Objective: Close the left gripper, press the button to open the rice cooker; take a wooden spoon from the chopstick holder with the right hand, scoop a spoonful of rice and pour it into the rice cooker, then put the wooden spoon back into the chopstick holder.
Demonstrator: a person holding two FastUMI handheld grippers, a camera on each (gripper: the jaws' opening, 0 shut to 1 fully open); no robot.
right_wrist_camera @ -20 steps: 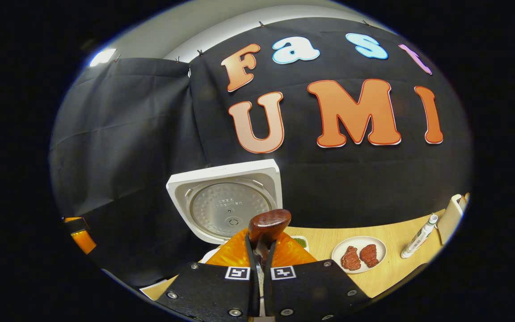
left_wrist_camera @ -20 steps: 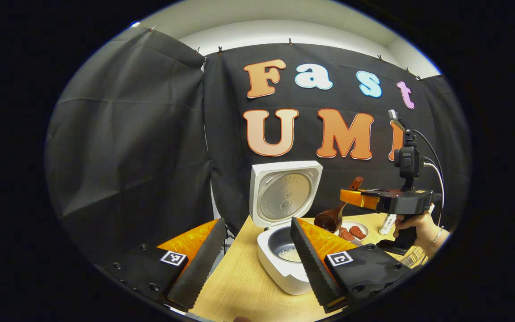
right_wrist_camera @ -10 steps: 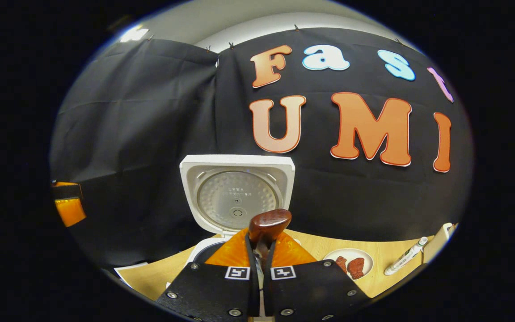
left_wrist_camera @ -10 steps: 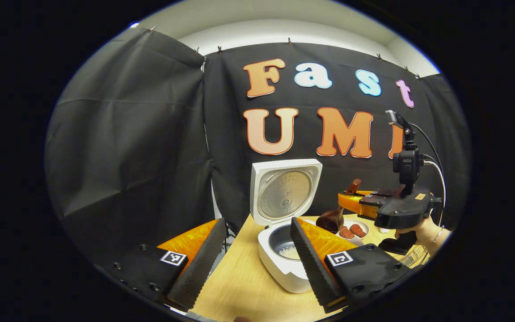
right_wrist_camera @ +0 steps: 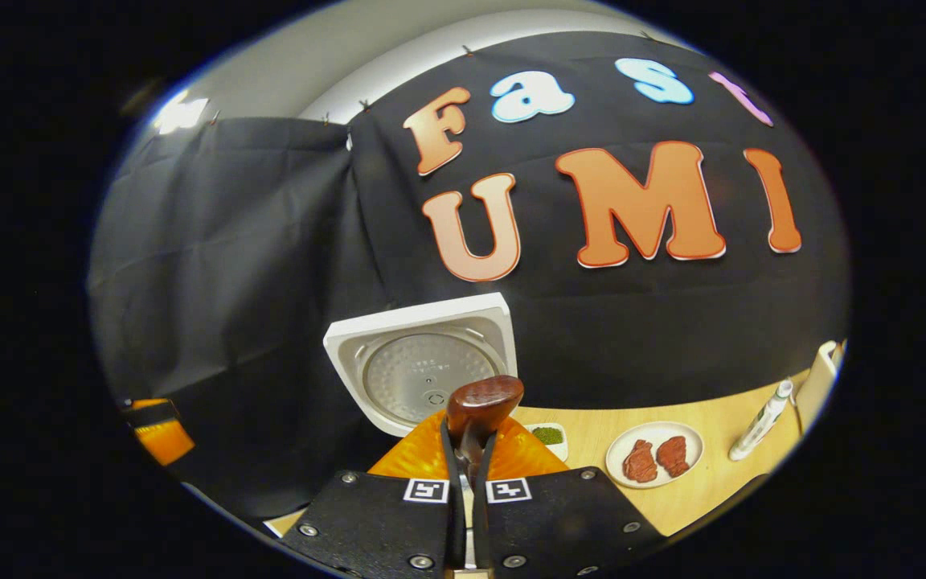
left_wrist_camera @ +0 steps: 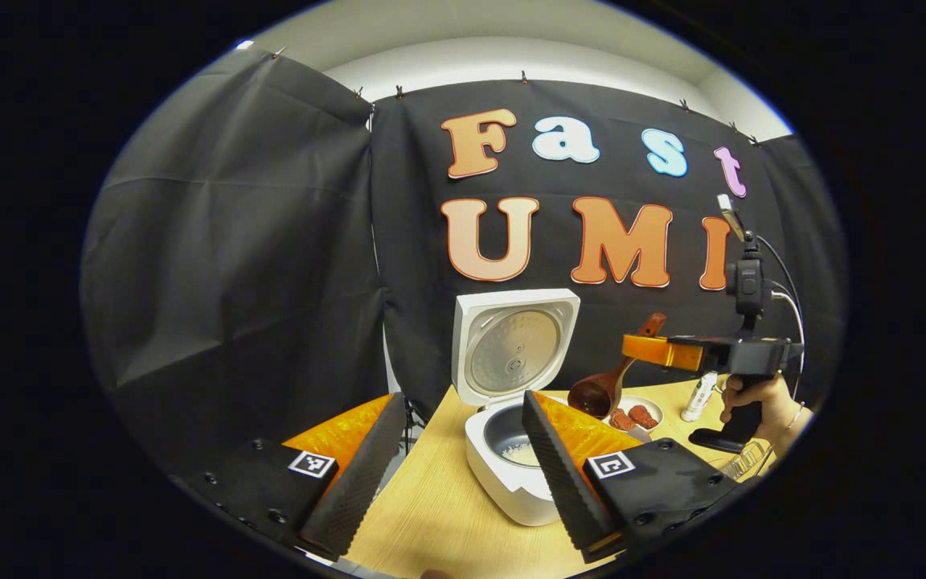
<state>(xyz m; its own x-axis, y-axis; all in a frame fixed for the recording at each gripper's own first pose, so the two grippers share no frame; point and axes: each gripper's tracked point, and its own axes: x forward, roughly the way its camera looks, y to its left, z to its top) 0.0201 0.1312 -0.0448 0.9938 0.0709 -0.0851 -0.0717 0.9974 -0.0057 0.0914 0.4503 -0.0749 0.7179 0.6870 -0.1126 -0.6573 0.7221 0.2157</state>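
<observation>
A pale wooden desk [left_wrist_camera: 431, 507] is seen in front of a black cloth wall. On it, close to its left edge and toward the back, a white rice cooker [left_wrist_camera: 511, 482] is placed with its lid [left_wrist_camera: 515, 346] swung fully up, so that the round metal inner plate is shown. A small heap of white rice [left_wrist_camera: 523, 456] is seen at the bottom of the dark inner pot.

In the left gripper view, the left tool [left_wrist_camera: 459, 462] is held low over the front of the desk with its two fingers spread wide apart and nothing between them; the cooker is partly hidden behind one finger.

Farther off in that view, the right tool [left_wrist_camera: 640, 347] is gripped by a hand [left_wrist_camera: 752, 398] and held level in the air, above the desk and to the right of the cooker. A wooden spoon [left_wrist_camera: 608, 386] is pinched by its handle between the pressed-together fingers, and its dark bowl hangs down and to the left, above a white plate [left_wrist_camera: 656, 406] on which two pieces of red meat are laid. In the right gripper view, the right tool [right_wrist_camera: 469, 450] is seen clamped on the spoon handle, whose rounded brown end stands up between the fingers.

Further right on the desk, a white tube [right_wrist_camera: 762, 420] is laid near the back edge. A small white dish of something green [right_wrist_camera: 547, 436] is set just beside the cooker.
</observation>
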